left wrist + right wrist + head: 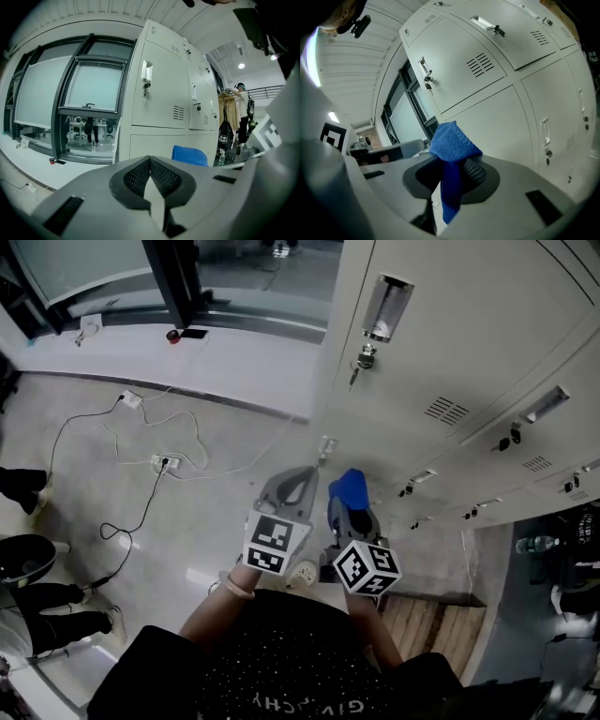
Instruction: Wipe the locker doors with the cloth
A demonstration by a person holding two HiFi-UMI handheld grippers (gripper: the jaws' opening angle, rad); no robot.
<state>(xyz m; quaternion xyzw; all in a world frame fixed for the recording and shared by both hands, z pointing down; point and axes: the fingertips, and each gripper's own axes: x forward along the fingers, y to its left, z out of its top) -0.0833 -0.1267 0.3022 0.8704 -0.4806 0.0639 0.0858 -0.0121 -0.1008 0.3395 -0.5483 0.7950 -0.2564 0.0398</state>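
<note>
A blue cloth (452, 150) is pinched in my right gripper (451, 172), which is shut on it; the cloth's bunched top sticks out past the jaws, and the cloth (351, 487) shows the same way in the head view. The pale locker doors (469, 352) stand just ahead and to the right, with a handle and key (367, 351) on the nearest door. My left gripper (298, 482) is held beside the right one, jaws closed together with nothing between them. In the left gripper view the cloth (189, 154) shows past that gripper's jaws, with the locker doors (161, 89) beyond.
White and black cables and power strips (159, 461) lie on the floor to the left. A glass partition with a dark frame (178, 282) stands at the far end. A person's legs (37, 610) are at the left edge. A wooden pallet (436, 624) lies low right.
</note>
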